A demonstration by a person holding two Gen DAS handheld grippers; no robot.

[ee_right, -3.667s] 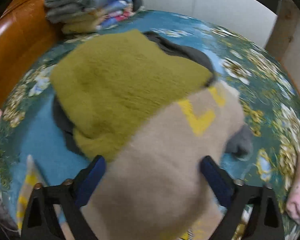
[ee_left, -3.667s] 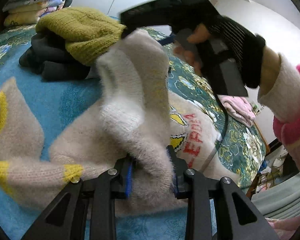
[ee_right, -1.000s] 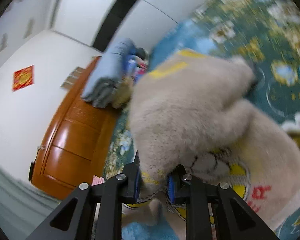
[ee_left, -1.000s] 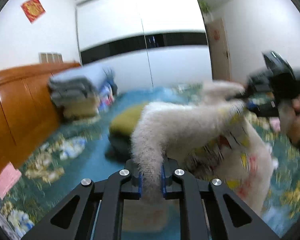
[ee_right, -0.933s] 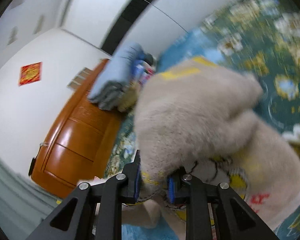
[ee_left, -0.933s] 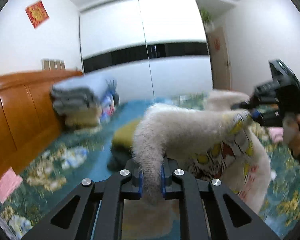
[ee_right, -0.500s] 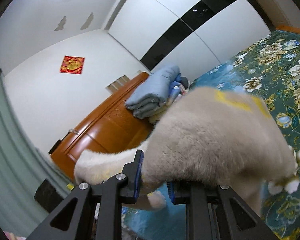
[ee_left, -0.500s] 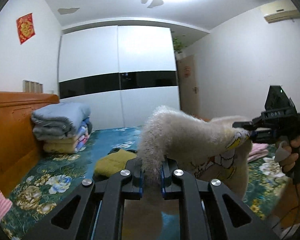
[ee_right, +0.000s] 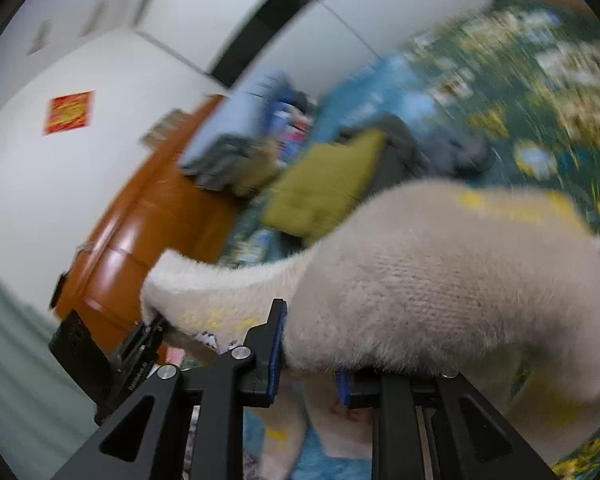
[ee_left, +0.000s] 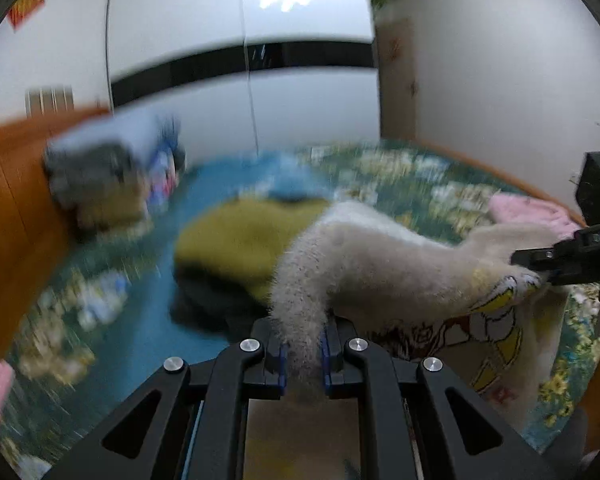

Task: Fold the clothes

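Floral bed (ee_left: 400, 184) | fuzzy cream sweater (ee_left: 380, 264), cartoon print | both claws clamped

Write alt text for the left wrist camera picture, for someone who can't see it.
The left tool is shut on a fluffy cream sweater, whose other end the right tool pinches, stretching it above a floral bedspread. Behind it lie an olive sweater on dark clothes, blurred folded bedding by a wooden headboard, and a white wardrobe.

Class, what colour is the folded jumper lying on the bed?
Olive green jumper, clearest in the left wrist view.
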